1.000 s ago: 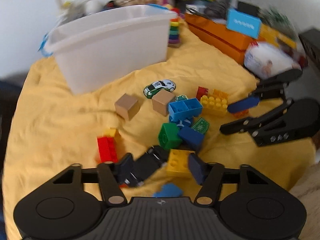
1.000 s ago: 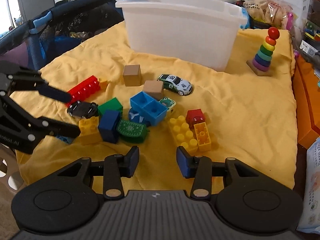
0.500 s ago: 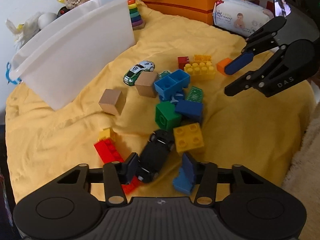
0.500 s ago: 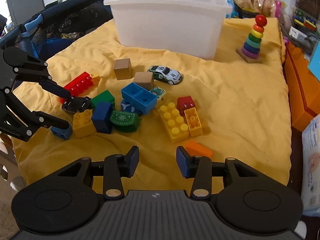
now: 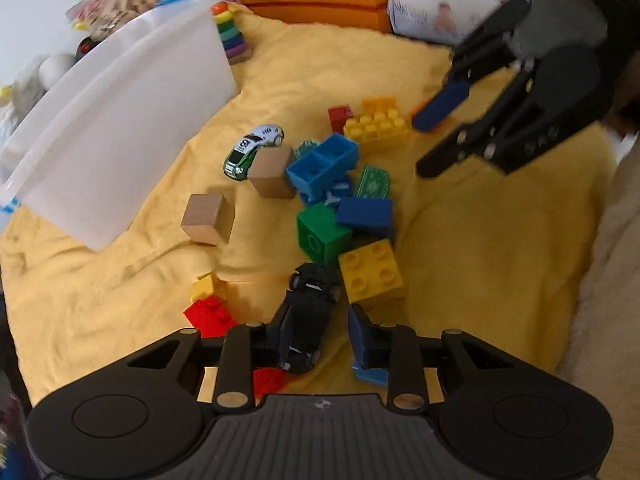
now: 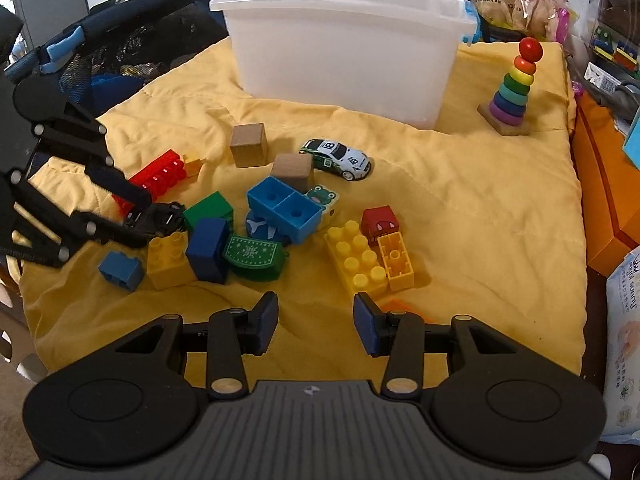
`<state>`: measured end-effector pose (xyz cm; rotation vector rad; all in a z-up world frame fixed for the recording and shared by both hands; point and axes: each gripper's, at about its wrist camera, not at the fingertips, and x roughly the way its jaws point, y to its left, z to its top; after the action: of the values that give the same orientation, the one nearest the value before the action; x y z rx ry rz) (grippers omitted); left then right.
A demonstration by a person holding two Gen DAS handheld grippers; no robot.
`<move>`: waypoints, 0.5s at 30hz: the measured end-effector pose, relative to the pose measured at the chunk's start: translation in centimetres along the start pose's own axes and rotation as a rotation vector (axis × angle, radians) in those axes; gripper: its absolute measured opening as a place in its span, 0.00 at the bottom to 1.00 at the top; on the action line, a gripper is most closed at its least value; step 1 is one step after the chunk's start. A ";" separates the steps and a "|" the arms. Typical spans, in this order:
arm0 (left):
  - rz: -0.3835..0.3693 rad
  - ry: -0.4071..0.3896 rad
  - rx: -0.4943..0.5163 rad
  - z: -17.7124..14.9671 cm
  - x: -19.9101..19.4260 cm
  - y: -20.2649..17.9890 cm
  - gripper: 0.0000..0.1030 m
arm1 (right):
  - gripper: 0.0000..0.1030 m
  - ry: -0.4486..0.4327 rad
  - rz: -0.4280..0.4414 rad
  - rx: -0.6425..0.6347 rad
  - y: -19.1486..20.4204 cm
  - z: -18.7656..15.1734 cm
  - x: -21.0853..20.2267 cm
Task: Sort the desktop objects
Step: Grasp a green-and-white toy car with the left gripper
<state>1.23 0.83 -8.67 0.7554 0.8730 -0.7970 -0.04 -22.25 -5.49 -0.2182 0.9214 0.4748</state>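
Yellow cloth [image 6: 460, 208] covers the work surface. White bin [image 6: 344, 48] stands at the far side, with a ring stacker [image 6: 516, 88] to its right in the right wrist view. An orange box [image 5: 320, 0] and a wipes pack [image 5: 436, 12] lie past the cloth edge.

Loose toys, mid-cloth: two wood cubes [image 6: 249, 145] and [image 6: 291, 169], the second touching an open light-blue brick [image 6: 285, 208]. White-green car [image 6: 337, 159] sits just beside that cube. Frog tile [image 6: 321, 196] is partly under the light-blue brick. A green brick [image 6: 209, 210], navy brick [image 6: 207, 249], yellow square brick [image 6: 170, 261] and green patterned piece [image 6: 253, 256] crowd together. A small blue brick [image 6: 120, 270] lies apart at the near left. To the right are a long yellow brick [image 6: 354, 258], an upturned yellow brick [image 6: 396, 261] touching it, and a dark-red block [image 6: 380, 221]. A red brick [image 6: 158, 176] with a small yellow one [image 6: 193, 165] at its end lies at the far left.

Black car [image 5: 310, 318] lies between the red brick and the yellow square brick, the green brick close at its far end. Left gripper [image 5: 320, 336] straddles the car's near half; its jaws are closing, the left pad against the car's side, the right pad with a gap to it. The yellow square brick sits just beyond the right pad.

Right gripper [image 6: 316, 322] hangs above bare cloth near the front edge, jaws apart, nothing between them. An orange piece [image 6: 400, 305] shows just beyond its right finger.
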 end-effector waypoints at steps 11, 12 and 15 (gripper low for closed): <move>-0.334 -0.091 -0.725 -2.8 1.1 8.7 0.22 | 0.44 -0.001 -0.018 0.028 -0.4 -0.2 -0.1; -0.385 -0.101 -0.804 -3.7 1.7 9.1 0.23 | 0.44 0.000 -0.016 0.027 -0.3 -0.2 -0.1; -0.318 -0.073 -0.849 -4.6 1.9 8.2 0.33 | 0.44 0.000 -0.007 0.017 -0.1 0.0 0.1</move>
<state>7.20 8.11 -10.40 -0.1632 1.1591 -0.6340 0.05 -22.31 -5.62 -0.2055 0.9243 0.4606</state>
